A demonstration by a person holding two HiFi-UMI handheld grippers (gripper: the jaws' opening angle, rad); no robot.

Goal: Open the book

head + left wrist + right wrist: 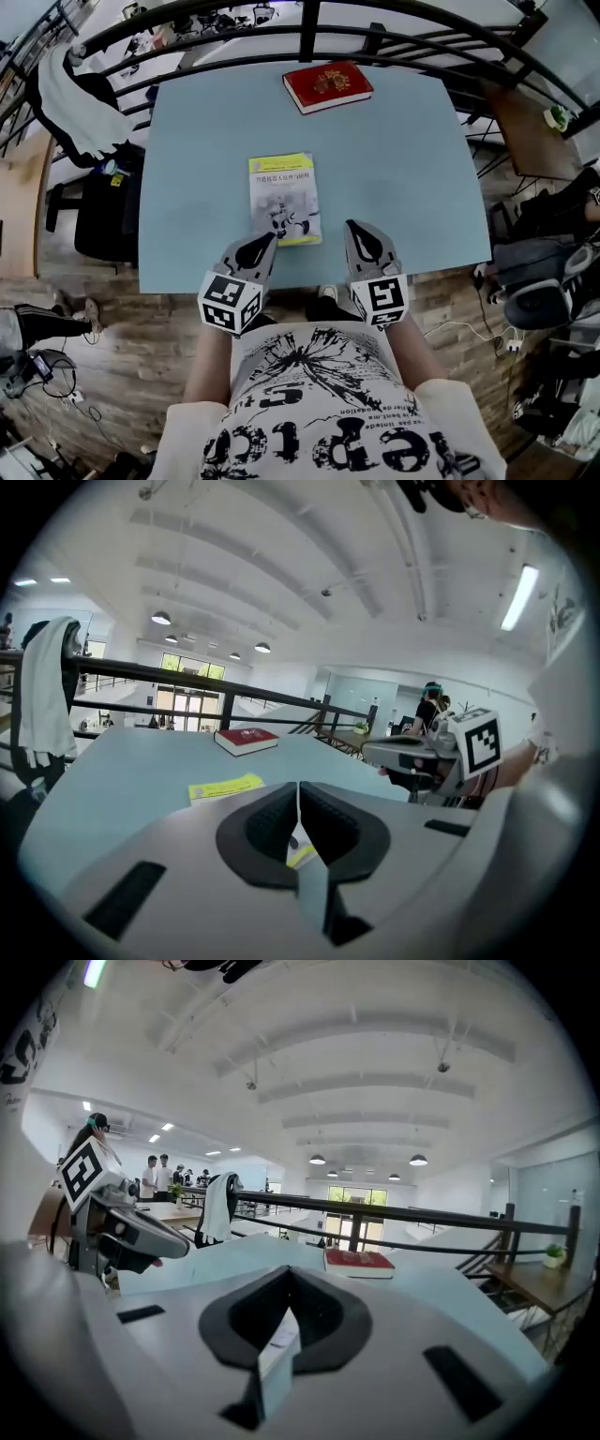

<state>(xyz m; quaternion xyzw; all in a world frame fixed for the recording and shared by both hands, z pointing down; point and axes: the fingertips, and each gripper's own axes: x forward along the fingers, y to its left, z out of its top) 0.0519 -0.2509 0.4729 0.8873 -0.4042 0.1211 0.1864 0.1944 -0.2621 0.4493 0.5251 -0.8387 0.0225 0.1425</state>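
- Left gripper [266, 240]: jaws closed, empty; tip at the near edge of the shut yellow book [284, 198].
- Right gripper [355, 229]: jaws closed, empty; just beside that book.
- Red book [328, 85]: lies at the far edge of the table [403, 169].

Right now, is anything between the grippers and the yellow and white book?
Nothing visible: the yellow and white book lies on the table right ahead of the left gripper and right gripper.

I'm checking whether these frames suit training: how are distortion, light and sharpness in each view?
Head view: strong fisheye bows the table edges and the railing; light is even, shadows are faint, the booklet is sharp. Left gripper view: black rounded corners, and a ceiling strip light glares. Right gripper view: same dark corners; the red book is clear.
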